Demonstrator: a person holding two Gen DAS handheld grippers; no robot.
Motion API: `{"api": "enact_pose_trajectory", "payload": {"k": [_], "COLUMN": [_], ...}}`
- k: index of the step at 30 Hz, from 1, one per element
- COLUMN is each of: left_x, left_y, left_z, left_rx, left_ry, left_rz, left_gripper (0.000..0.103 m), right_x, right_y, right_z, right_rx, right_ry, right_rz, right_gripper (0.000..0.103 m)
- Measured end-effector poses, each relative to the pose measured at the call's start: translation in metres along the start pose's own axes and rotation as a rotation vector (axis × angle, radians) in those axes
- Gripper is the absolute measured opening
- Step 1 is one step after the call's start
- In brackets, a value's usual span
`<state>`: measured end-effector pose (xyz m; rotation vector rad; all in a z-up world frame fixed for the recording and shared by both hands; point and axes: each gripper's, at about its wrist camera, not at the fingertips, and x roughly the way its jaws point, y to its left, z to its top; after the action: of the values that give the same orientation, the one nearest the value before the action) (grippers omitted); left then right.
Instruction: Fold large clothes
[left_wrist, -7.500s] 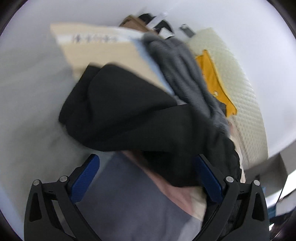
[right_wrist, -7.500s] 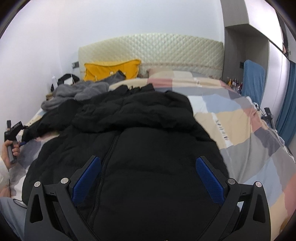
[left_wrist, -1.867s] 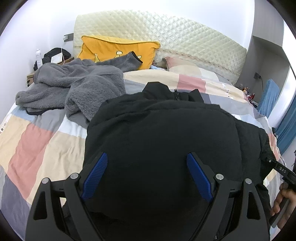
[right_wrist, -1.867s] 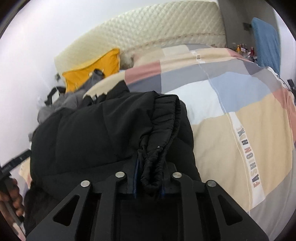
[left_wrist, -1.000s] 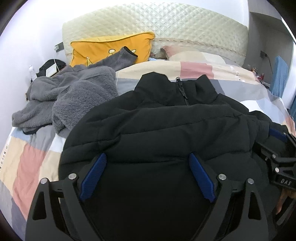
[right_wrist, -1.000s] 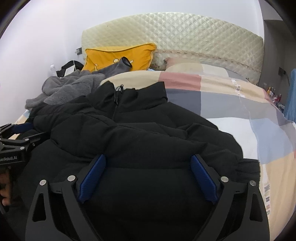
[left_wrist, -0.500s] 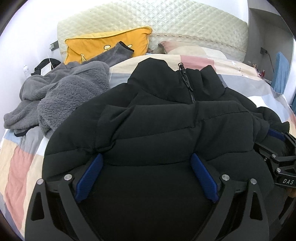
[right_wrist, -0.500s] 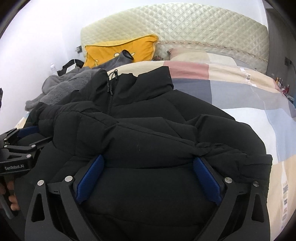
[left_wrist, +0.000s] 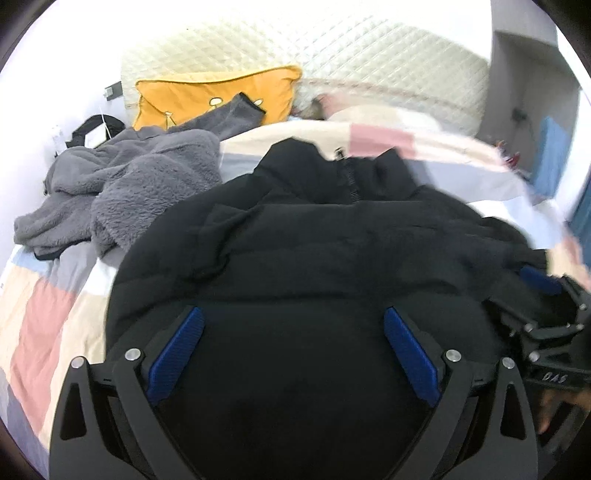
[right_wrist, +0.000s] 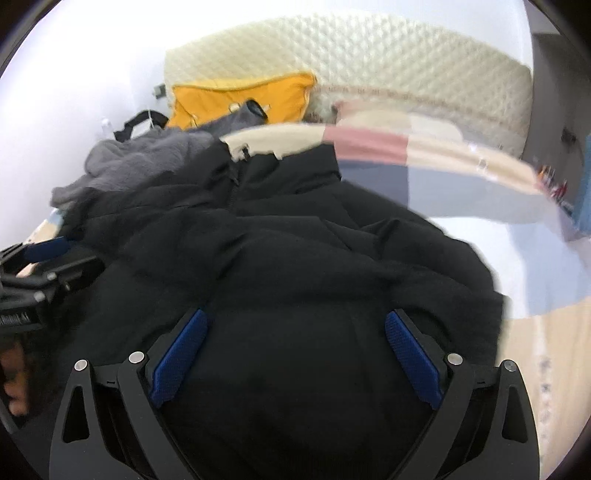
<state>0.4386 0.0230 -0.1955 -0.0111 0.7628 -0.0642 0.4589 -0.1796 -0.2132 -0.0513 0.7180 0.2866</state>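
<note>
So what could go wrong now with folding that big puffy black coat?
Three things might. The black puffer jacket looks bulky, so its fold may spring open, since both the left gripper and the right gripper are open and nothing is pinned. The grey fleece garment lies right beside it and could get caught in the next fold. Also, the grippers sit close together over the jacket, so they might bump.

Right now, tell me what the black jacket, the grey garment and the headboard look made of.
Black jacket: smooth matte shell, probably synthetic, with puffy quilted channels.
Grey garment: fleece or plush, by its fuzzy, clumped pile.
Headboard: cream padding, diamond-quilted with slight sheen, possibly faux leather.
</note>
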Motion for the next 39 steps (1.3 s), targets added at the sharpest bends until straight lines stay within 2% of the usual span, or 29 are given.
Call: {"api": "enact_pose_trajectory", "payload": {"k": [1, 4, 7, 11, 16, 19, 21, 23, 28, 32, 33, 36, 39], "left_x": [-0.012, -0.052, -0.092, -0.15, -0.216, -0.25, -0.268, -0.286, -0.297, -0.27, -0.259, -0.242, -0.236], "left_y": [0.0, 0.0, -0.001, -0.002, 0.005, 0.016, 0.024, 0.034, 0.069, 0.108, 0.122, 0.149, 0.167], "left_z": [0.0, -0.001, -0.007, -0.02, -0.037, -0.05, -0.058, -0.067, -0.091, -0.115, -0.125, -0.153, -0.173], "left_rx": [-0.007, -0.011, -0.001, 0.027, 0.039, 0.017, 0.009, 0.009, -0.023, -0.126, -0.175, -0.296, -0.379], "left_ry": [-0.007, -0.002, -0.004, -0.018, -0.037, -0.028, -0.02, -0.013, 0.047, 0.221, 0.287, 0.411, 0.474], "left_rz": [-0.011, -0.039, -0.041, -0.05, -0.077, -0.121, -0.139, -0.15, -0.136, -0.131, -0.15, -0.208, -0.259], "left_gripper": [0.098, 0.098, 0.098, 0.098, 0.098, 0.098, 0.098, 0.099, 0.099, 0.099, 0.099, 0.099, 0.099], "right_x": [-0.014, -0.069, -0.121, -0.188, -0.252, -0.279, -0.293, -0.303, -0.318, -0.304, -0.3, -0.293, -0.286], "right_y": [0.0, 0.011, 0.023, 0.035, 0.035, 0.029, 0.025, 0.02, -0.003, -0.033, -0.04, -0.06, -0.079], "right_z": [-0.003, -0.012, -0.022, -0.043, -0.069, -0.081, -0.087, -0.09, -0.109, -0.138, -0.146, -0.171, -0.191], "right_rx": [0.007, -0.034, -0.083, -0.103, -0.045, -0.015, -0.017, -0.023, 0.001, 0.098, 0.112, 0.172, 0.24], "right_ry": [-0.007, -0.086, -0.132, -0.111, -0.098, -0.1, -0.076, -0.054, 0.061, 0.252, 0.304, 0.401, 0.481], "right_rz": [0.002, -0.063, -0.071, -0.038, 0.034, 0.061, 0.033, 0.051, 0.105, 0.241, 0.262, 0.316, 0.37], "right_gripper": [0.098, 0.098, 0.099, 0.099, 0.099, 0.099, 0.099, 0.099, 0.099, 0.099, 0.099, 0.097, 0.091]}}
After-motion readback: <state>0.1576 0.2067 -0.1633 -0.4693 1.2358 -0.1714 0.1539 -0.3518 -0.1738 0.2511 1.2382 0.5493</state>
